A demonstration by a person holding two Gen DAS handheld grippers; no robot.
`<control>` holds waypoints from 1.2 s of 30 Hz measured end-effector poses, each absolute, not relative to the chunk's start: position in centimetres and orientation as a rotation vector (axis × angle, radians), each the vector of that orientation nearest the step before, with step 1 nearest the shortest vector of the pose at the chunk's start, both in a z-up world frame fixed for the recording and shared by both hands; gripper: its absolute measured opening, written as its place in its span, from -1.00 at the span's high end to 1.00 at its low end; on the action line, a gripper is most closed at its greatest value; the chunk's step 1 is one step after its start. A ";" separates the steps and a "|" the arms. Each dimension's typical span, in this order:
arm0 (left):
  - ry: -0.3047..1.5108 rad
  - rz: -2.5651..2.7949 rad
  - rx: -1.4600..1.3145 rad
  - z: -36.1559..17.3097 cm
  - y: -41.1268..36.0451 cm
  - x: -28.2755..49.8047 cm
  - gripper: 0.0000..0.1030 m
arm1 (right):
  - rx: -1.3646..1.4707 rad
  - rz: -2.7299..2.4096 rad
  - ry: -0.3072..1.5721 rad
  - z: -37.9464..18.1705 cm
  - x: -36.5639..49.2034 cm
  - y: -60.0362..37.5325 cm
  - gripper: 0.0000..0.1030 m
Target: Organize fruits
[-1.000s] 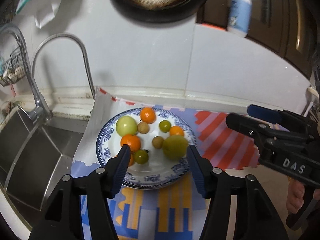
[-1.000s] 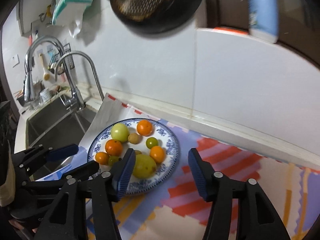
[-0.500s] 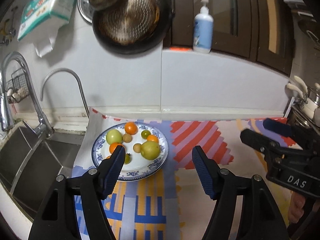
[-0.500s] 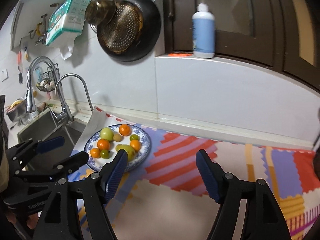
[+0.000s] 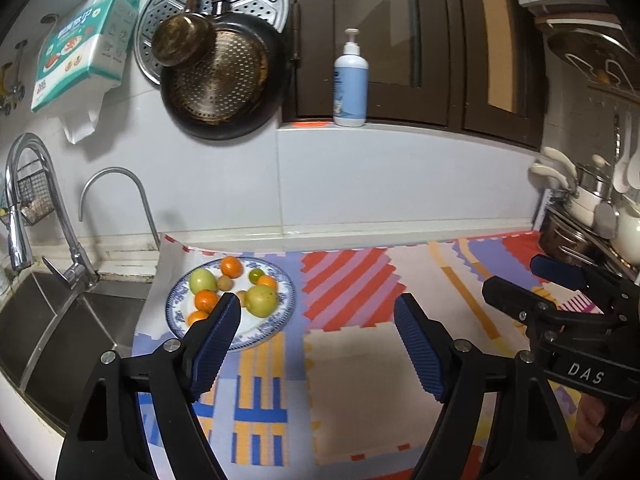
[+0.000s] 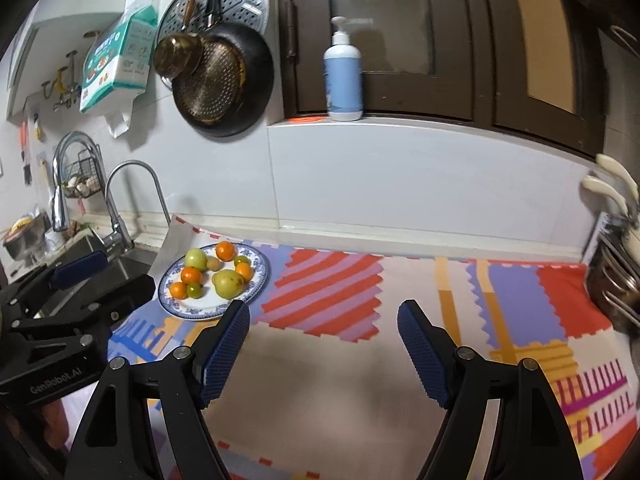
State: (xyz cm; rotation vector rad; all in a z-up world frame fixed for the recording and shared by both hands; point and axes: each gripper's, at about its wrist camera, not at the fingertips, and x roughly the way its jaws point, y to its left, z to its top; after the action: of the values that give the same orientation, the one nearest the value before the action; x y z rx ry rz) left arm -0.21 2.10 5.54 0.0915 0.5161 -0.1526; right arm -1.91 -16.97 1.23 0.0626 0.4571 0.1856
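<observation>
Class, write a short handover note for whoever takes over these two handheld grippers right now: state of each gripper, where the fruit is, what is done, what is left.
Left gripper: open, empty, jaws just been opening.
Right gripper: open, empty, jaws just been opening.
Fruits: all on the blue-patterned plate, on the colourful mat beside the sink.
Done: fruit gathered on the plate; none loose on the mat.
Left: seemingly nothing; check before ending.
</observation>
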 end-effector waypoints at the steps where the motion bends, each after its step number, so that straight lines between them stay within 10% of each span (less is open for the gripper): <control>1: 0.517 -0.156 0.094 5.5 1.9 -0.4 -0.53 | 0.068 0.181 0.455 1.3 -2.2 -17.2 -0.50; 36: 0.520 -0.169 0.103 5.5 0.0 -2.7 -0.79 | 0.083 0.131 0.453 0.9 -5.4 -19.9 -0.56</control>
State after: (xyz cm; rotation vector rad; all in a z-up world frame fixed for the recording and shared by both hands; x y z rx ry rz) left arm -2.72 -0.04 5.55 0.1034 0.5197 -0.1689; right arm -5.42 -19.91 0.89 0.0834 0.4534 0.1305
